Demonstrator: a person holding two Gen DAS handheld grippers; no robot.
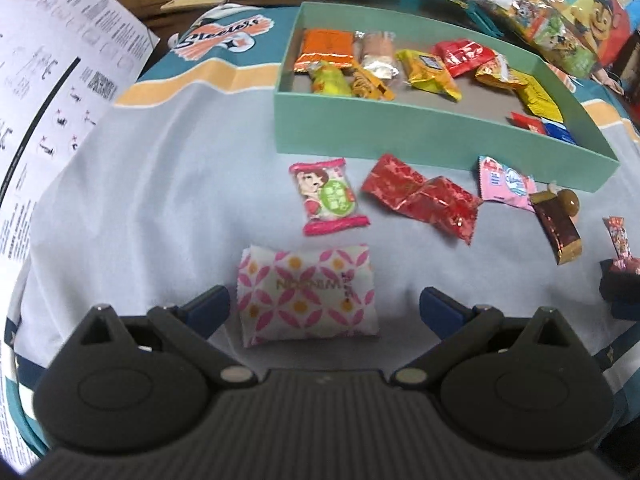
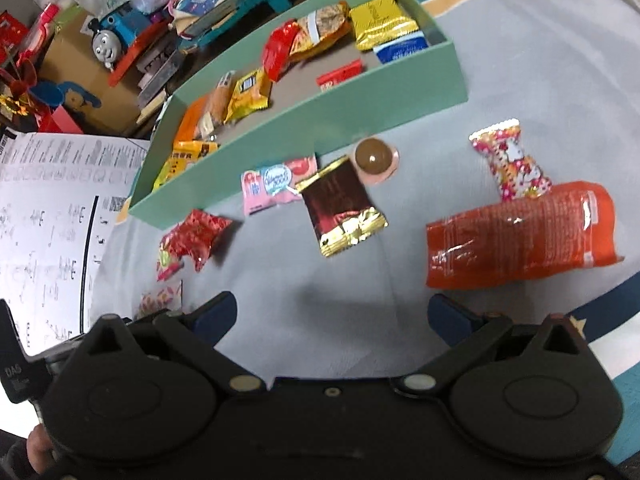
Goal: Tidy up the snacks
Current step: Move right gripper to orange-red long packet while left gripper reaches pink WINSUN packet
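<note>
Pink-patterned packet [image 1: 307,292] lies between the left gripper's [image 1: 324,310] wide fingers; right gripper [image 2: 332,314] likewise wide.

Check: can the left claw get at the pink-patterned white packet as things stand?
Probably yes. The left claw is open, and the packet lies flat on the cloth between its fingers, nothing covering it.
</note>
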